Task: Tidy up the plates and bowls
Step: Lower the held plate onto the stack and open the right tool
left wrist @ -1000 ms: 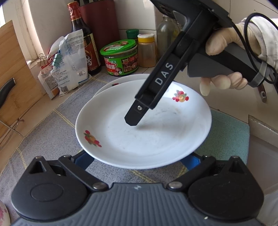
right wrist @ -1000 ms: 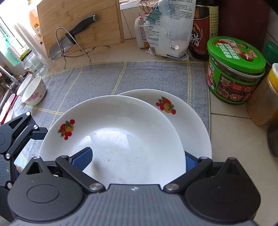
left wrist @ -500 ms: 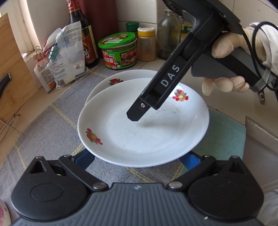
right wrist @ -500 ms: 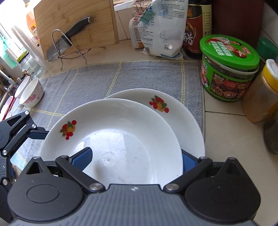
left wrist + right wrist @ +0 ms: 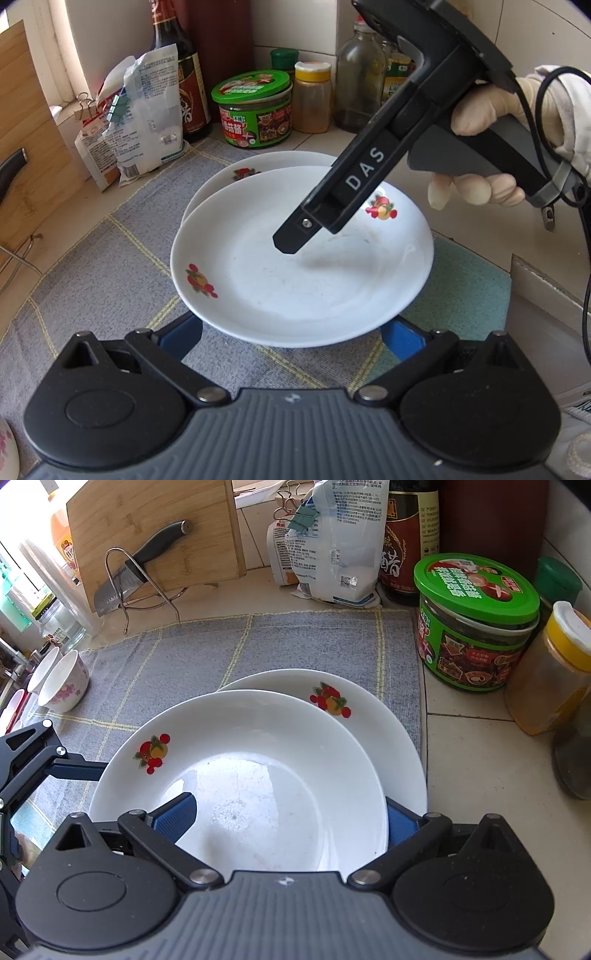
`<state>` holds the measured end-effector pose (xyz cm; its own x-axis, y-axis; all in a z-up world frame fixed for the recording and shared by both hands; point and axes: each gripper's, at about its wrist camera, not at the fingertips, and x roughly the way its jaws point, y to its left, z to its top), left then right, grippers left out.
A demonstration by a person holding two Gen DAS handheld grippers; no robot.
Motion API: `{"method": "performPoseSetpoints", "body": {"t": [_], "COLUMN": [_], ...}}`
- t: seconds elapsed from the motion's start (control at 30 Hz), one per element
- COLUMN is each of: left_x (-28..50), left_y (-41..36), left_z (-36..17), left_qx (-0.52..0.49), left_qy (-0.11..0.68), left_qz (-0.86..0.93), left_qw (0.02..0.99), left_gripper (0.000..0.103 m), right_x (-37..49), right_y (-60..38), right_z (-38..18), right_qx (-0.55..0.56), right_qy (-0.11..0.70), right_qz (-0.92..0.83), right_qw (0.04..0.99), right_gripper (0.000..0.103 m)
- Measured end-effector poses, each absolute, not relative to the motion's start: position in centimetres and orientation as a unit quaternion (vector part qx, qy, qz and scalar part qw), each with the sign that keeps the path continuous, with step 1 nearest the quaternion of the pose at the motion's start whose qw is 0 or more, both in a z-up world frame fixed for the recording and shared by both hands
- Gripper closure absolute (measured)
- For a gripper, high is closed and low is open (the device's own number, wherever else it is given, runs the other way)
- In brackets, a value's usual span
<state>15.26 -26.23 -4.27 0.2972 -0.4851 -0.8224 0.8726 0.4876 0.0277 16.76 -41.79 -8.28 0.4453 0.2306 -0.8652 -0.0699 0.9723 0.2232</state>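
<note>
Since a second ago, the left claw (image 5: 291,332) has been drawn back a little from the upper plate (image 5: 258,746), which is now seen smaller in the left wrist view, with more of the bottles at the wall shown behind it. In the right wrist view the green-lidded jar (image 5: 476,624) is seen slightly nearer than before.

A tiled counter (image 5: 480,760) is covered in large part by a grey cloth (image 5: 295,646) with yellow lines. A wooden cutting board (image 5: 155,528) is stood against the wall beyond the cloth's far edge.

Two white plates with fruit prints are found on the cloth, toward its jar-side edge. The upper plate is laid partly over the lower plate (image 5: 388,731), whose far and jar-side rim is left showing.

The left claw is held wide, its blue pads tucked under the upper plate's near rim above the cloth. The right claw (image 5: 284,818) is also spread wide: one pad is seen over the upper plate's inside, the other is hidden behind its rim. Whether the plate is borne by either claw cannot be told.

The green-lidded jar is stood on the bare counter just off the cloth's side edge. A small flowered bowl (image 5: 64,681) is seen at the cloth's opposite end.
</note>
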Motion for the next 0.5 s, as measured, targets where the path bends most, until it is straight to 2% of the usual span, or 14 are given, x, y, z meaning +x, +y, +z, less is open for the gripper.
{"method": "performPoseSetpoints", "body": {"t": [0.5], "left_x": [15.1], "left_y": [-25.7], "left_z": [-3.8], "left_qx": [0.233], "left_qy": [0.392], "left_qz": [-0.449], "left_qw": [0.768], "left_gripper": [0.001], "right_x": [15.5], "right_y": [-41.9], "right_z": [-7.8], "right_qx": [0.083], "right_qy": [0.516], "right_qz": [0.071], "right_qw": [0.850], "right_gripper": [0.000]}}
